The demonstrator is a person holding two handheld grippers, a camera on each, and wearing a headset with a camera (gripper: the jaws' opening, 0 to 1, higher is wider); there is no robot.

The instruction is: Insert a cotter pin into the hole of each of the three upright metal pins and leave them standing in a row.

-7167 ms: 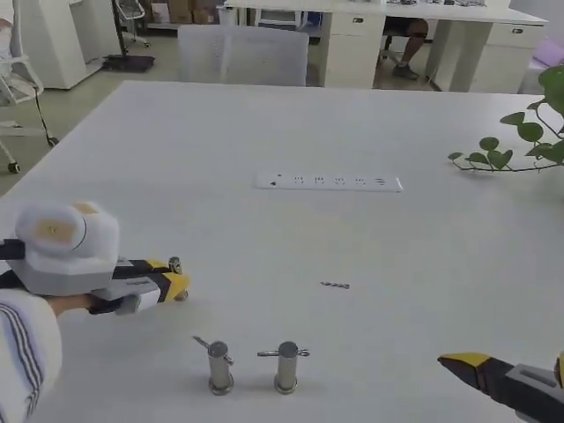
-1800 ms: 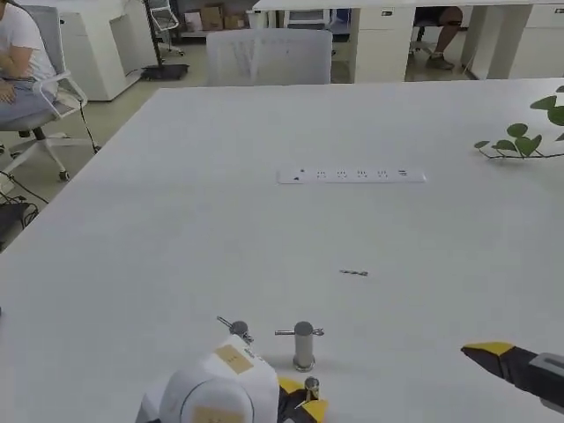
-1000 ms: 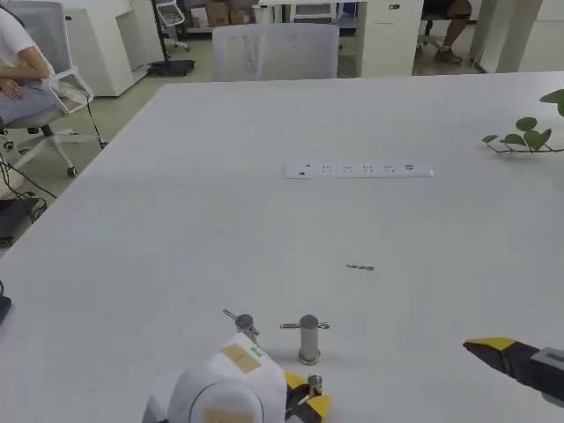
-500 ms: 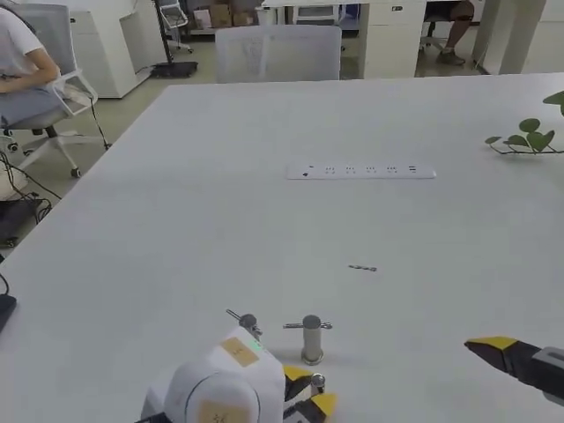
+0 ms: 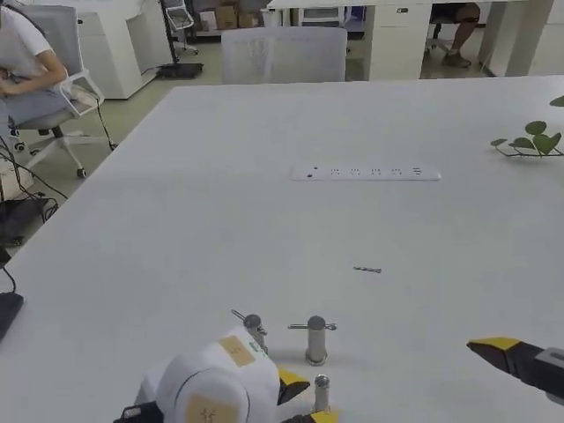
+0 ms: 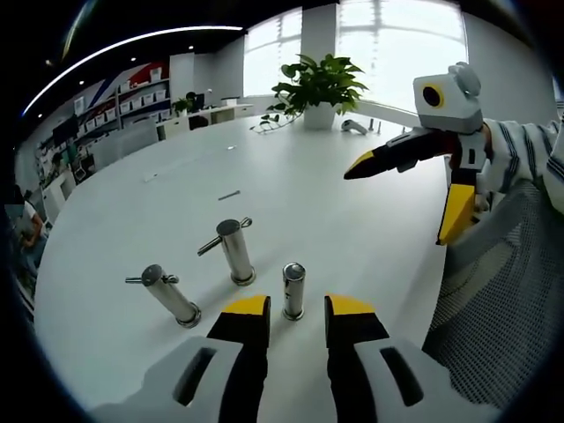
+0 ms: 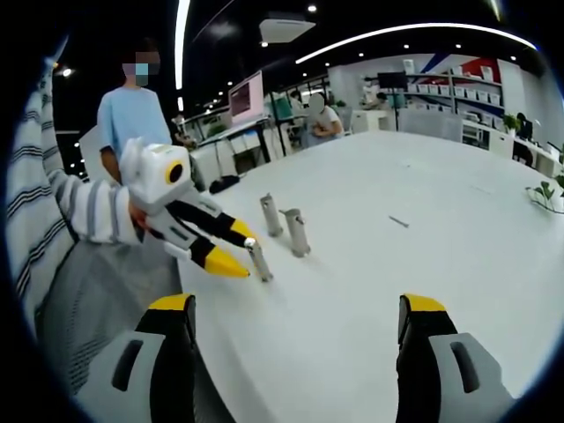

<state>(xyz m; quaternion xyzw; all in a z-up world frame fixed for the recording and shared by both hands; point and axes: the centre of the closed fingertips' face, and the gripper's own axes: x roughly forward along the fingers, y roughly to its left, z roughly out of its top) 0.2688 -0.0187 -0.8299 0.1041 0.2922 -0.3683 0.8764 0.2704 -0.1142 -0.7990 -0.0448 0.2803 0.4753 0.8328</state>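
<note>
1. Near the front of the worktop [image 5: 264, 211], two upright pins [image 6: 235, 253] already carry cotter pins.
2. Third pin [image 6: 293, 289] stands bare between the parted left tongs [image 6: 295, 308], ungripped.
3. Last cotter pin [image 5: 367, 269] lies loose; right tongs [image 7: 298, 304] gape empty.

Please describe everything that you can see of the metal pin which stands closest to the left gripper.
The nearest metal pin is a short, shiny, silver-grey cylinder with a wider foot. It stands upright on the white table, just ahead of the gap between the yellow tips of the open left gripper. Whether a tip touches it, I cannot tell. No cotter pin goes through it, unlike the pin beside it, which carries one.
</note>
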